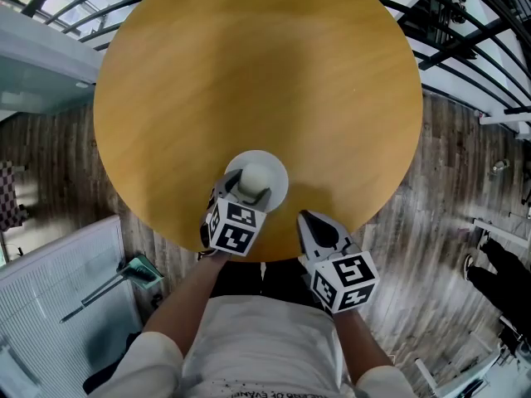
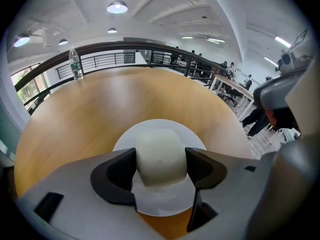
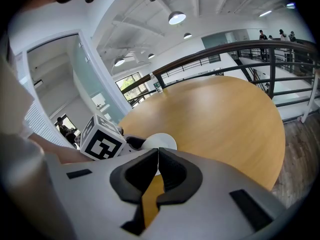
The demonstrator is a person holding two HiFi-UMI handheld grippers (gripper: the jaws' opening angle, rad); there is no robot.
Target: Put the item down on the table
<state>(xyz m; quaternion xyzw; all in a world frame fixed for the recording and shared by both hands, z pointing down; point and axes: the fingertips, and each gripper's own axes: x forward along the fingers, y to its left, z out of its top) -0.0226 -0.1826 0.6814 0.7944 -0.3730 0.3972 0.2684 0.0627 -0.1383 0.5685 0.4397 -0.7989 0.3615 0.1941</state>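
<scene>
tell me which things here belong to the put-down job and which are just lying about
Job:
left tool, shut on the whitish rounded item
white plate beneath it
round wooden table

Lying about:
clear bottle at the table's far edge
right tool, shut, empty

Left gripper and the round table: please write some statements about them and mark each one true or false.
1. The left gripper has its jaws closed on a whitish rounded item. True.
2. The item is over a white plate. True.
3. The right gripper holds the plate. False: its jaws are together with nothing between them.
4. A bottle stands at the table's middle. False: it stands at the far edge.
</scene>
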